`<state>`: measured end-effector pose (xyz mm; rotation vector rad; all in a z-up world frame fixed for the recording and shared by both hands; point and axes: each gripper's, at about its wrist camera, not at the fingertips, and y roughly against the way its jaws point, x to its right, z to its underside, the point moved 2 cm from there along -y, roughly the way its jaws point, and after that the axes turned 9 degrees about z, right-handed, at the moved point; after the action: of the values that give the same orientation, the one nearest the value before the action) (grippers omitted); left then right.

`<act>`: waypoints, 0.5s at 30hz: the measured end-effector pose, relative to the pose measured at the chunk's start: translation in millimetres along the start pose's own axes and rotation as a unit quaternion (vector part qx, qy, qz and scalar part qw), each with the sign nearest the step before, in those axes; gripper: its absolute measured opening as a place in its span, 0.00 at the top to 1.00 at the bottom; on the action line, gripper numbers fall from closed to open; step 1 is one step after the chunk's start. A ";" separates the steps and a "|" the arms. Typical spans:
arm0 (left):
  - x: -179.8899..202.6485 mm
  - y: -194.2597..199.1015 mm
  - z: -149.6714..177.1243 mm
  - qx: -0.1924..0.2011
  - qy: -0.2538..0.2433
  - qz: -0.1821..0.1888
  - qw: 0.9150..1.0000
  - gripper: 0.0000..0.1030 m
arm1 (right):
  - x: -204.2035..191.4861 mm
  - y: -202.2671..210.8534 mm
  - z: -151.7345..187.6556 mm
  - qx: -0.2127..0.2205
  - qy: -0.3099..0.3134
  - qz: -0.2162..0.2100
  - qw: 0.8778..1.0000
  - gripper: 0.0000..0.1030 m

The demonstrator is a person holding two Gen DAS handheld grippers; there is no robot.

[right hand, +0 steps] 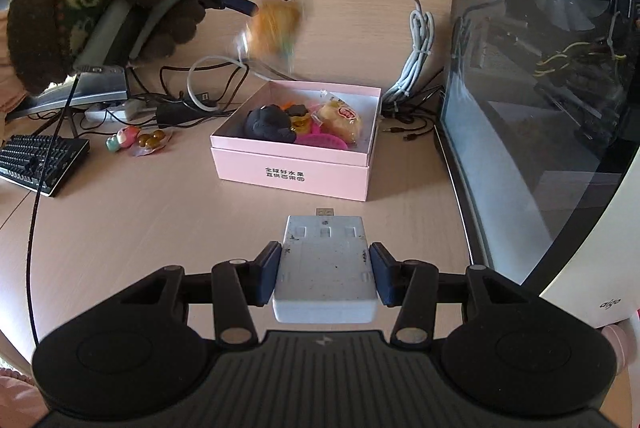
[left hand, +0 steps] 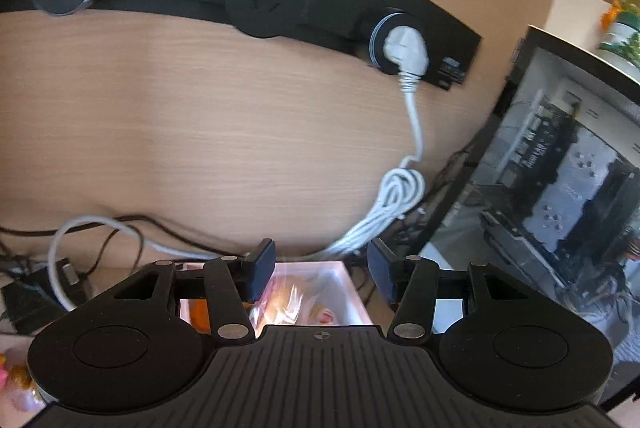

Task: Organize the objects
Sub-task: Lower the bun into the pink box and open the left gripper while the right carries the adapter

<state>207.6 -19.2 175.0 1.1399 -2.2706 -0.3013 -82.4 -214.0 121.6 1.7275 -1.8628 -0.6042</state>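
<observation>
White speckled USB hub [right hand: 326,264] between right tongs [right hand: 325,274].

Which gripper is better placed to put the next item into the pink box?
Right, probably. The right gripper is already shut on the white USB hub and faces the open pink box across bare desk. The left gripper hangs over the box with nothing between its open jaws.

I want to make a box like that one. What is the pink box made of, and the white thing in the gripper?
The pink box looks like matte cardboard: thin straight walls, crisp folded edges, a printed label. The white USB hub held in the right gripper looks like hard matte plastic, moulded with recessed ports, speckled with dirt; its plug tip looks metal.
</observation>
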 end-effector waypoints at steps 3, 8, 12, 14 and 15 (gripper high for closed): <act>-1.7 10.0 1.1 0.019 0.010 -0.014 1.000 0.46 | 4.1 -5.9 -2.1 -0.005 -0.001 0.001 1.000 0.54; -10.6 44.4 44.3 0.005 0.029 -0.014 0.999 0.46 | 5.3 -9.4 -14.3 0.003 -0.001 -0.010 1.000 0.54; -24.9 72.3 98.8 -0.023 0.068 -0.029 0.997 0.46 | 8.1 -16.0 -41.0 0.024 -0.001 -0.020 1.000 0.54; -31.5 84.7 126.7 -0.041 0.091 -0.036 0.994 0.46 | 7.6 -20.0 -60.3 0.040 -0.003 -0.023 0.999 0.54; -35.2 91.4 141.4 -0.048 0.104 -0.042 0.993 0.46 | 7.1 -22.1 -71.9 0.052 -0.004 -0.023 0.998 0.54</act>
<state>81.1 56.8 86.7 1.1622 -2.0097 -0.3063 -19.5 -221.0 162.8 1.8409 -1.8960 -0.5403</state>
